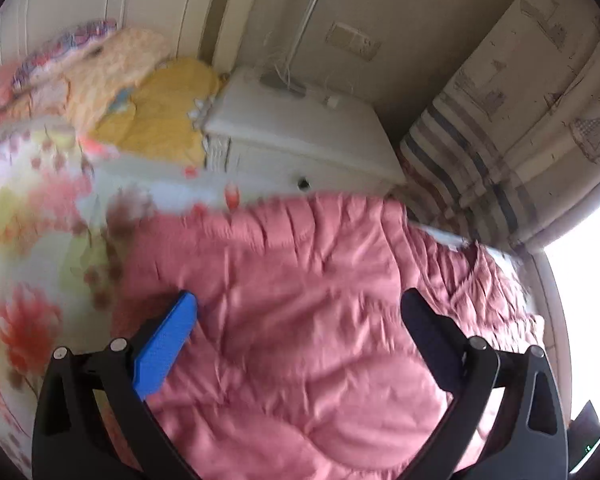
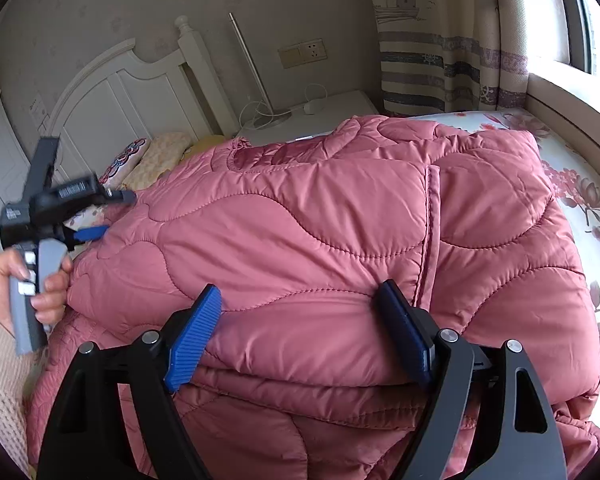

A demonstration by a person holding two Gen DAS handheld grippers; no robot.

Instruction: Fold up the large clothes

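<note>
A: On the floral bedsheet, one pink quilted coat is observed, folded into stacked layers.

B: Grippers counted?

A: Two. Right gripper: fingers spread, straddling the fold, not clamped. Left gripper: fingers spread above the coat, nothing held.

B: Nightstands?

A: One.

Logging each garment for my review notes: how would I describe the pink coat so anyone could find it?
Start at the white headboard and follow the flowered bedsheet toward the window. The pink coat lies folded on it, the largest thing on the bed. Unlike the flowered bedding around it, it is plain, puffy, and stitched in wavy lines.
</note>
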